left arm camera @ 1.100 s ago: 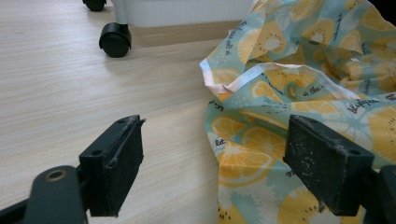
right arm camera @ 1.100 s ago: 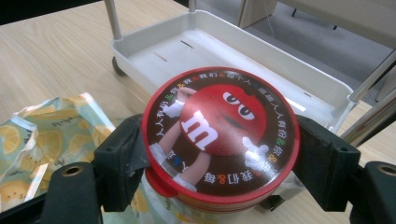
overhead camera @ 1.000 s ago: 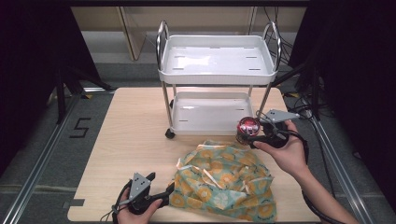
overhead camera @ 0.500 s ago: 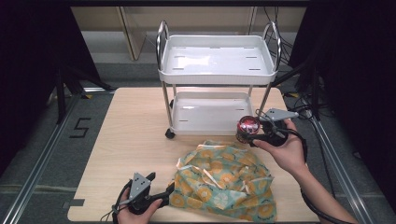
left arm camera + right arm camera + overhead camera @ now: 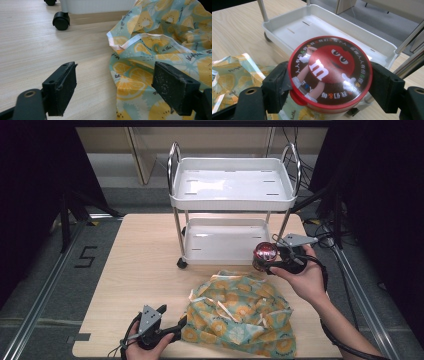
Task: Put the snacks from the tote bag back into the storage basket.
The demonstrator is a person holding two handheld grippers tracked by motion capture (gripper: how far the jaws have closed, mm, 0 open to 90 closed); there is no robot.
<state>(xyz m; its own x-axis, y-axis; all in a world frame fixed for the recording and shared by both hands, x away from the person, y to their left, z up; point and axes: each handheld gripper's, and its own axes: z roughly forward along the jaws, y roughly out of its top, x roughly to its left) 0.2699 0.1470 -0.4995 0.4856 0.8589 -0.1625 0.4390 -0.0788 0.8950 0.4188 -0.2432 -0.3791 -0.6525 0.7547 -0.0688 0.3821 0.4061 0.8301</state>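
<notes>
A round red candy tin (image 5: 330,72) with a cartoon lid sits between the jaws of my right gripper (image 5: 331,86), which is shut on it. In the high view the tin (image 5: 265,254) hangs just above the table, in front of the cart's lower tray (image 5: 226,240) at its right end. A lemon-print cloth bag (image 5: 240,312) lies crumpled on the table's front right. My left gripper (image 5: 176,327) rests low at the front edge, beside the bag's left border. Its jaws stand open in the left gripper view, with the bag's edge (image 5: 140,72) between them and untouched by the pads.
A white two-tier cart (image 5: 232,182) on black castors (image 5: 60,20) stands at the table's far middle; both trays are bare. The wooden table (image 5: 140,265) has free room on its left half. Cables trail off the right edge by the right forearm.
</notes>
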